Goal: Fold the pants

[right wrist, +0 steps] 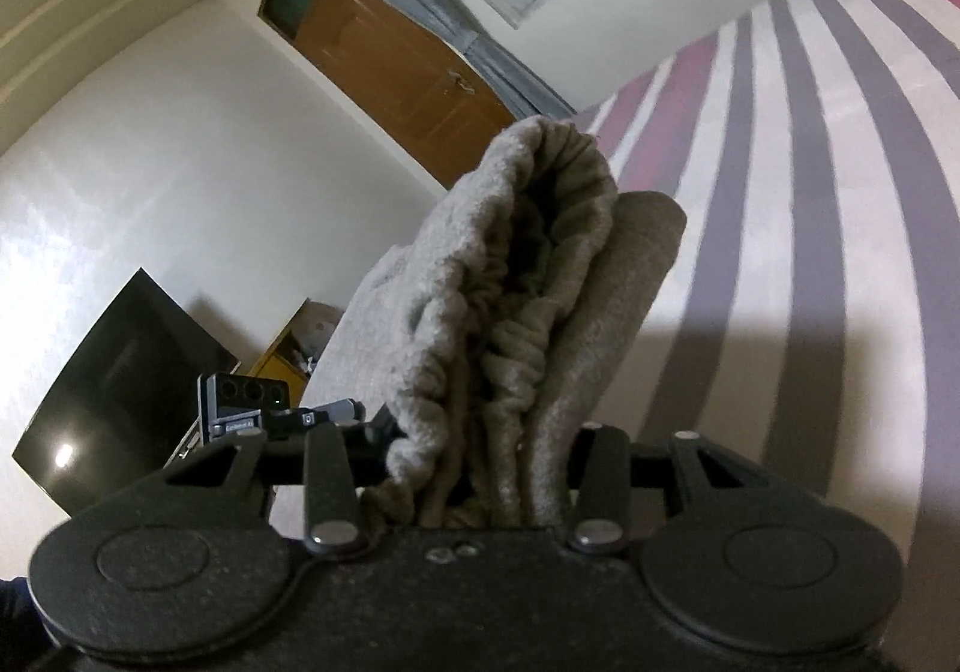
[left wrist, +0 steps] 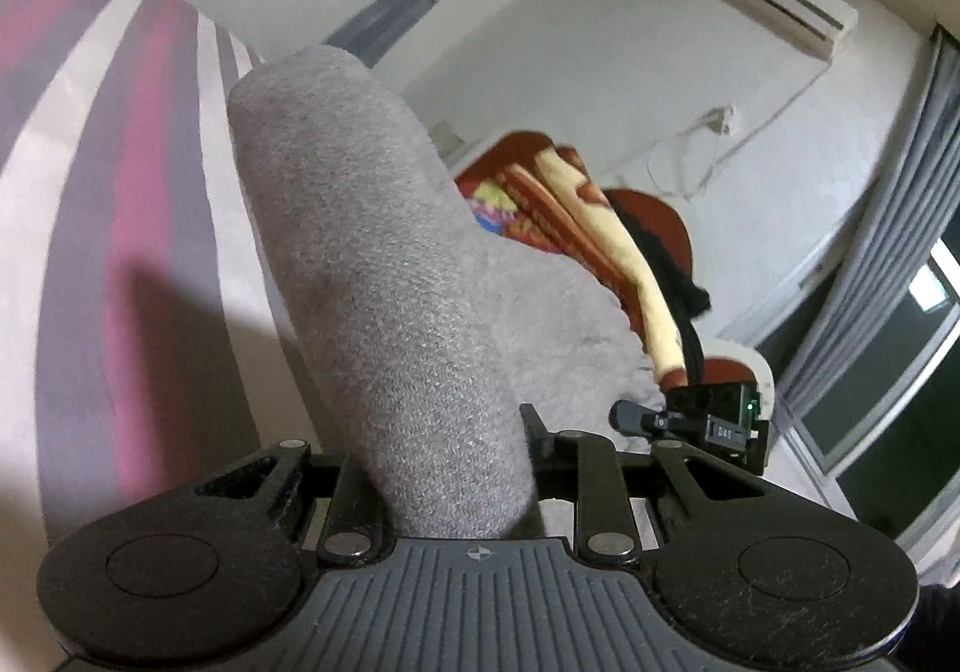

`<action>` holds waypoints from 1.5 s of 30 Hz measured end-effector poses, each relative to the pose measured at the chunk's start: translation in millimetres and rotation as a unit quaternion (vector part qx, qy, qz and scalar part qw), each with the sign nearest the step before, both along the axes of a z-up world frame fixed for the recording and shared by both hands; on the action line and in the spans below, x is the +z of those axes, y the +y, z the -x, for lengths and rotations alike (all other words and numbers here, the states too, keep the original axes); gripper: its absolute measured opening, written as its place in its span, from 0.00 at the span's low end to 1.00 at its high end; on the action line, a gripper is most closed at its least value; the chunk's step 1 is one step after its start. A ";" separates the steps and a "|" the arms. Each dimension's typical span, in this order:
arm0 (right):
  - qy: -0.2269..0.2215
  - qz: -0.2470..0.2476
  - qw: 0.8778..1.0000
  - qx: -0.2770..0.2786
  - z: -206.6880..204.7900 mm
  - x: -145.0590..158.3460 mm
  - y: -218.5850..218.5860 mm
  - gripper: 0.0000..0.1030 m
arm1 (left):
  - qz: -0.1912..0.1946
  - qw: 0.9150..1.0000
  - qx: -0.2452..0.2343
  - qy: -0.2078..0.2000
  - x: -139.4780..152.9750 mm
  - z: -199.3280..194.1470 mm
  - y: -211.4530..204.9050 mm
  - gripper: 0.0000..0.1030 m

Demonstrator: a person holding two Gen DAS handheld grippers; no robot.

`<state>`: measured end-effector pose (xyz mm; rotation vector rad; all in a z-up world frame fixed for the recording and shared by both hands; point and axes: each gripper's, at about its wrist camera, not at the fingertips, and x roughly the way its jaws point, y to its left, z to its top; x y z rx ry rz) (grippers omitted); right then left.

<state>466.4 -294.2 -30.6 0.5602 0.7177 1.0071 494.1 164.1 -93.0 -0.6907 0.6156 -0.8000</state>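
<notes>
both tools (left wrist: 444, 468) (right wrist: 480, 468) clamped tight on grey pants (left wrist: 384, 264) (right wrist: 528, 300)

The pants (left wrist: 384, 276) are grey, fuzzy knit cloth with a puckered elastic waistband (right wrist: 528, 312). The striped bedsheet (left wrist: 120, 162) looks like smooth matt fabric. Each claw (right wrist: 480, 468) is matt black plastic with shiny metal rivets (right wrist: 591, 534). The door (right wrist: 408, 72) is wood.

Hidden: both claw tips, left claw (left wrist: 456, 468) and right claw (right wrist: 480, 468), buried under grey pants (left wrist: 384, 276); air conditioner (left wrist: 774, 0) lettering blurred.
</notes>
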 end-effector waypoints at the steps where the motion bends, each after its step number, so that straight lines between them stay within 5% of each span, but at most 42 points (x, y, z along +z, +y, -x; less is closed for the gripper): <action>1: -0.003 0.002 1.000 0.001 -12.4 0.6 3.6 0.41 | 0.000 1.000 0.003 0.000 -0.4 -11.8 3.9 0.25; 10: 0.017 0.022 1.000 0.000 -102.2 -33.6 23.6 0.41 | -0.048 0.999 0.001 0.023 -25.2 -116.1 13.0 0.25; 14: 0.054 0.028 0.998 -0.005 -131.6 -65.2 21.4 0.42 | -0.057 0.996 0.003 0.062 -65.4 -144.2 6.1 0.25; 17: 0.112 0.077 0.990 -0.039 -148.7 -107.7 24.7 0.55 | -0.094 0.987 0.013 0.133 -112.7 -156.9 -6.4 0.32; 18: 0.135 0.102 0.984 -0.054 -151.5 -122.6 26.4 0.59 | -0.079 0.986 0.020 0.143 -124.7 -156.6 -6.1 0.32; 21: 0.140 0.061 0.986 -0.069 -143.7 -129.8 16.6 0.60 | -0.047 0.987 0.036 0.150 -131.3 -149.4 -2.6 0.33; 26: 0.130 0.072 0.986 -0.075 -117.9 -112.7 0.3 0.69 | -0.064 0.988 0.014 0.140 -112.8 -115.3 3.3 0.50; 30: 0.163 0.060 0.982 -0.067 -98.8 -116.1 -9.4 0.76 | -0.078 0.986 0.012 0.146 -117.0 -89.1 8.4 0.50; 34: 0.170 0.097 0.978 -0.077 -102.6 -116.9 11.7 0.67 | -0.049 0.984 0.020 0.172 -121.1 -95.6 8.1 0.41; 37: 0.165 0.074 0.981 -0.074 -98.9 -106.9 6.8 0.59 | -0.028 0.987 0.010 0.155 -114.9 -88.9 16.4 0.40; 45: 0.170 0.109 0.976 -0.086 -90.8 -121.6 6.6 0.67 | -0.045 0.983 0.068 0.161 -126.9 -73.3 17.6 0.43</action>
